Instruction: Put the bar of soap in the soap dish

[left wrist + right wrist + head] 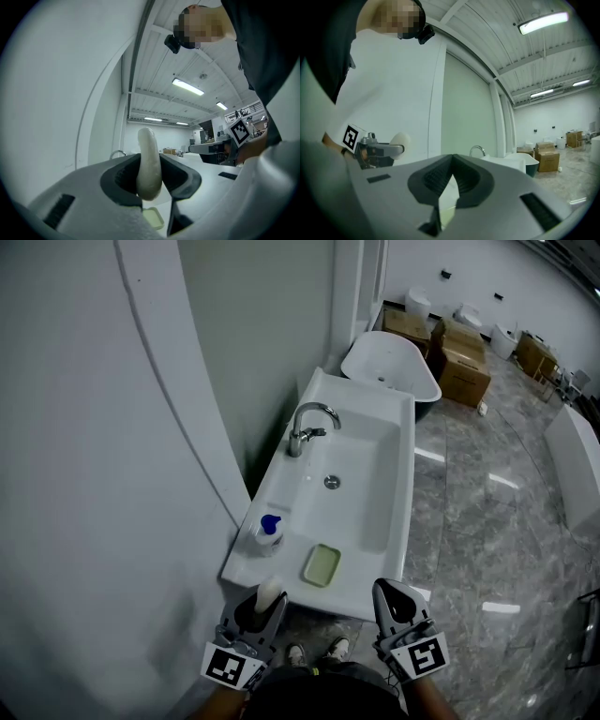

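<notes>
You stand in a showroom with a glossy grey stone floor (487, 521) and a plain white wall (94, 474) on your left. A long white sink (361, 507) runs away from you along that wall. It carries a chrome faucet (309, 426) on the wall side and a drain (332, 482) in the basin. A small blue-capped bottle (269, 531) stands on its near left corner. The pale green soap dish (322, 565) lies empty on the near rim, just right of the bottle. Beyond the sink sit a white bathtub (389, 367) and some cardboard boxes (459, 362). Your left gripper (255, 615) hangs just short of the sink's front edge, pointing level. Its fingers (119, 180) are clenched on the bar of soap (268, 593), which is white and rounded. The bar stands on edge between them, with its top rising above the tips, and is apart from the dish. Your right gripper (398, 601) hovers beside it at the same edge. Its fingers (433, 180) meet at the tips and grasp nothing.
</notes>
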`<state>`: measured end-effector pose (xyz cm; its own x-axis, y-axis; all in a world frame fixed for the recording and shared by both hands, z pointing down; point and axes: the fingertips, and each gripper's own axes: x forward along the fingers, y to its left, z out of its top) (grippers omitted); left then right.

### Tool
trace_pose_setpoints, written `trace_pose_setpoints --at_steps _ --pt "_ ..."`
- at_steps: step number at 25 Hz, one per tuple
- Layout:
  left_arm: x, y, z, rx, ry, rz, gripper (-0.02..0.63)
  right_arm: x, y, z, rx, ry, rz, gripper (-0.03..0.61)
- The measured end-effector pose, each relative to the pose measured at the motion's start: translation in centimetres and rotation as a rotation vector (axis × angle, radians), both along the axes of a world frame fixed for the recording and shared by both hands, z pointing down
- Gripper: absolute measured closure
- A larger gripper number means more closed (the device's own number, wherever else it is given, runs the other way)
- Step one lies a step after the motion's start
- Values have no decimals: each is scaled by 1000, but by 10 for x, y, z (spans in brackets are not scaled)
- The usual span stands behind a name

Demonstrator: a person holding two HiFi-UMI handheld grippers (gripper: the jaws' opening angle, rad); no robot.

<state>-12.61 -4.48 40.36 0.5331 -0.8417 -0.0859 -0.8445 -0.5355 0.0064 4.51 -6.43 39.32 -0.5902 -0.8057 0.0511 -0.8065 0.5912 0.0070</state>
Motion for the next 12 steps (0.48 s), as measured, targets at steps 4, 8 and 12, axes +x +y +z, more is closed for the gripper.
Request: trace_pose_setpoints --at_steps 4,8,12 --pt "5 -12 -2 10 -7 -15 500 6 -12 0 2 3 -15 566" --pt "10 -23 1 -5 -1 -20 500 12 -21 2 -4 9 -18 566" --pt "19 -31 11 -39 -7 -11 500 21 -27 5 -15 4 -7 566"
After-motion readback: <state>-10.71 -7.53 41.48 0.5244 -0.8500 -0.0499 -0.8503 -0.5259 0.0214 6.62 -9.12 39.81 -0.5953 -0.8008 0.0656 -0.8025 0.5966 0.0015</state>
